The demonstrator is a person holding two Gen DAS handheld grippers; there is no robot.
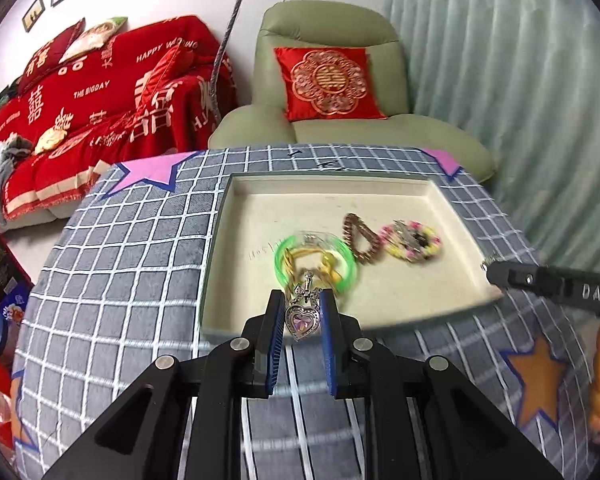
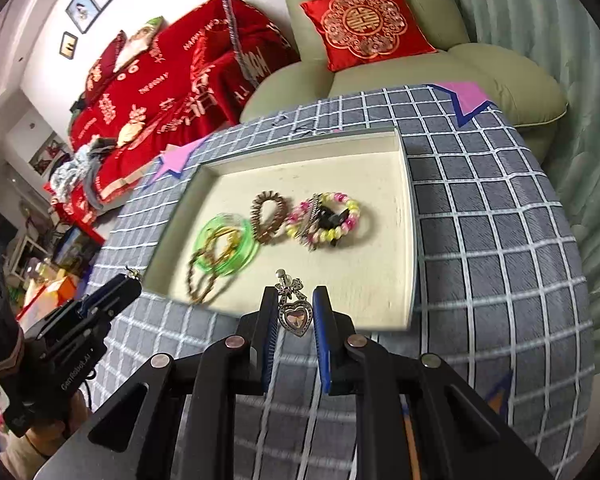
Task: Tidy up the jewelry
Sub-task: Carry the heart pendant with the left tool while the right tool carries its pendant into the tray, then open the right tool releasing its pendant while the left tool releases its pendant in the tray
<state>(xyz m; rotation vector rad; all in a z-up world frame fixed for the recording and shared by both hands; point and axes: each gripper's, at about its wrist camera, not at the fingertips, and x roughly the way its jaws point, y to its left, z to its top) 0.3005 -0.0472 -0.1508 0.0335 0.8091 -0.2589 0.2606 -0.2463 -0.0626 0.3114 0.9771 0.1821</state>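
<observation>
My left gripper [image 1: 302,300] is shut on a silver heart earring [image 1: 301,318] with a pink stone and a bow on top, just before the near rim of the cream tray [image 1: 340,200]. My right gripper [image 2: 295,294] is shut on a matching heart earring [image 2: 295,315] at the tray's [image 2: 360,272] near edge. In the tray lie a green bangle [image 1: 346,256] over gold chains, a brown spiral hair tie [image 1: 360,244] and a pink-yellow bead bracelet [image 1: 412,240]. The right wrist view shows the same bangle [image 2: 248,246], hair tie [image 2: 268,218] and bracelet [image 2: 352,216], plus the left gripper [image 2: 130,278] at the left.
A grey checked cloth [image 1: 120,260] with paper stars covers the table. Behind it stand a green armchair [image 1: 328,28] with a red cushion, a sofa under a red blanket [image 1: 100,92] and a pale curtain [image 1: 500,80]. The right gripper [image 1: 488,270] reaches in from the right edge.
</observation>
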